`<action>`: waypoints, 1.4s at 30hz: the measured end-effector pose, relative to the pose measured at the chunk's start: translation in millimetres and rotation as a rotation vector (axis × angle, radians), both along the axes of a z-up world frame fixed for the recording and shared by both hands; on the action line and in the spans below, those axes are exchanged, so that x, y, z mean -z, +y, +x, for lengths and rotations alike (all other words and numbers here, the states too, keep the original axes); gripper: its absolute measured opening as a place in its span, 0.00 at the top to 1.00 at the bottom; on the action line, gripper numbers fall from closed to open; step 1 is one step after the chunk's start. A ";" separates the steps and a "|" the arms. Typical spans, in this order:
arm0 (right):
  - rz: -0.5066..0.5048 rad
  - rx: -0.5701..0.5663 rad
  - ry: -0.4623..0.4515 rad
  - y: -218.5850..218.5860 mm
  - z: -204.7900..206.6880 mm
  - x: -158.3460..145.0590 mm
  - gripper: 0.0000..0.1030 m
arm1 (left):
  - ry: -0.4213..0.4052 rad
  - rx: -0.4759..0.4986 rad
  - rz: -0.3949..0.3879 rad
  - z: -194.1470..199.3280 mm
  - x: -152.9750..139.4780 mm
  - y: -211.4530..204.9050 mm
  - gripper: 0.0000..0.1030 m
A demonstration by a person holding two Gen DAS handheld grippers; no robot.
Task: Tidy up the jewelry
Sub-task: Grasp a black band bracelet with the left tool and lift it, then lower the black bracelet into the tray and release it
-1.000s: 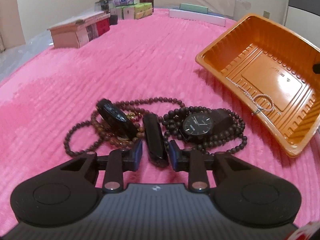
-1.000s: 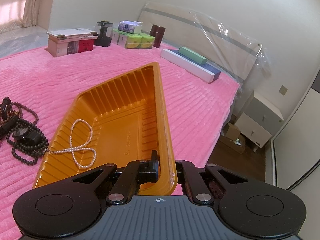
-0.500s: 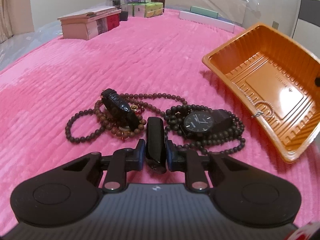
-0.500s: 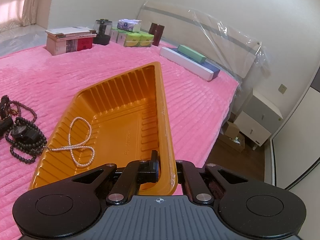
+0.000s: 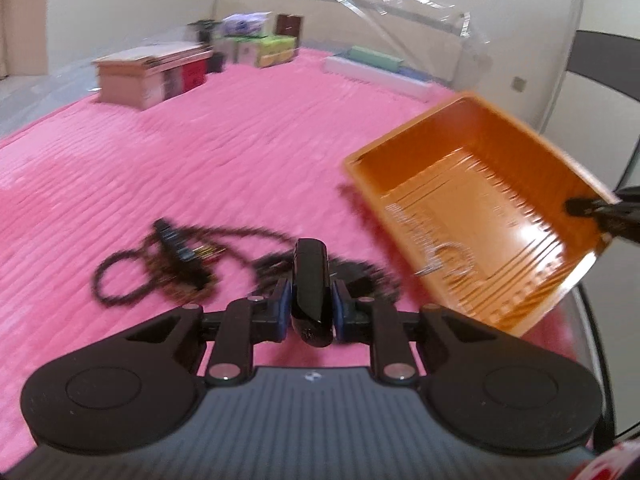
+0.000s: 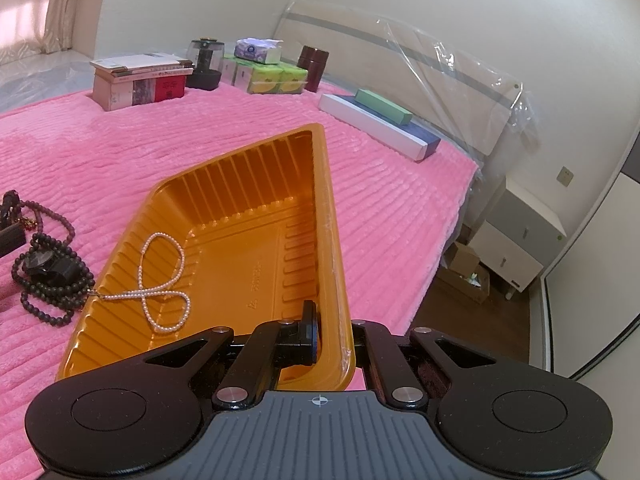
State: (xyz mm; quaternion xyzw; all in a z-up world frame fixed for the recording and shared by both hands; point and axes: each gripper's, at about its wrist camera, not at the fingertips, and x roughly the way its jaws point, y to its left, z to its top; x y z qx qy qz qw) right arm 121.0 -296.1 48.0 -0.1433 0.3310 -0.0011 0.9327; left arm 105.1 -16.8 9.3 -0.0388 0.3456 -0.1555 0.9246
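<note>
The black band (image 5: 311, 296) is clamped in your left gripper (image 5: 310, 310), lifted off the pink blanket (image 5: 200, 160). Your right gripper (image 6: 332, 344) pinches the orange tray (image 6: 224, 176) rim. Next, carry it over the tray beside the pearl strand (image 6: 160, 280) and release.

Tray (image 6: 240, 184) on bed (image 6: 392, 208), right of bead strands (image 6: 52, 284). Pearl necklace (image 6: 160, 280) in tray, near-left part. Watch (image 6: 44, 260) among beads. Boxes (image 6: 140, 80) at far edge of bed, along headboard (image 6: 400, 68). Nightstand (image 6: 520, 236) right of bed.
</note>
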 end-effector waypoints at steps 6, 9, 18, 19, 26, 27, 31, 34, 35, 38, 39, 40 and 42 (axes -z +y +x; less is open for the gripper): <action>0.004 0.001 0.001 2.4 -1.3 0.8 0.96 | -0.004 0.109 -0.012 13.6 0.3 -47.1 0.82; 0.005 0.001 0.001 2.5 -1.1 1.1 0.96 | 0.015 0.141 0.006 20.4 8.8 -65.7 0.82; 0.011 0.001 0.000 1.4 -0.3 -0.1 0.96 | 0.056 0.236 0.011 20.2 16.2 -94.4 0.82; 0.012 0.002 0.000 1.2 0.2 -0.3 0.96 | 0.061 0.244 0.004 20.6 16.8 -97.6 0.82; 0.013 0.005 0.006 -0.6 2.6 1.0 0.96 | 0.056 0.259 -0.018 30.4 15.9 -111.5 0.81; 0.013 0.004 0.006 -0.6 3.0 0.8 0.96 | 0.061 0.261 -0.020 32.6 15.9 -112.7 0.81; 0.013 0.002 0.006 0.1 2.9 1.7 0.96 | 0.038 0.254 -0.059 30.7 10.6 -107.2 0.72; 0.015 0.001 0.006 0.6 3.3 2.0 0.96 | 0.019 0.239 -0.059 23.7 5.3 -97.3 0.72; 0.013 0.001 0.005 1.1 3.3 1.8 0.96 | 0.014 0.229 -0.060 21.1 4.1 -92.4 0.72; 0.010 -0.001 0.004 2.0 2.7 1.9 0.96 | 0.009 0.184 -0.060 13.8 1.8 -73.4 0.72; 0.009 -0.001 0.005 2.1 2.8 2.0 0.96 | 0.008 0.166 -0.054 11.4 1.7 -66.4 0.72; 0.009 0.000 0.006 1.9 2.8 2.2 0.96 | 0.003 0.146 -0.043 8.4 1.9 -58.8 0.72; 0.010 0.000 0.007 1.4 2.3 2.3 0.96 | -0.003 0.104 -0.019 3.0 3.1 -42.9 0.72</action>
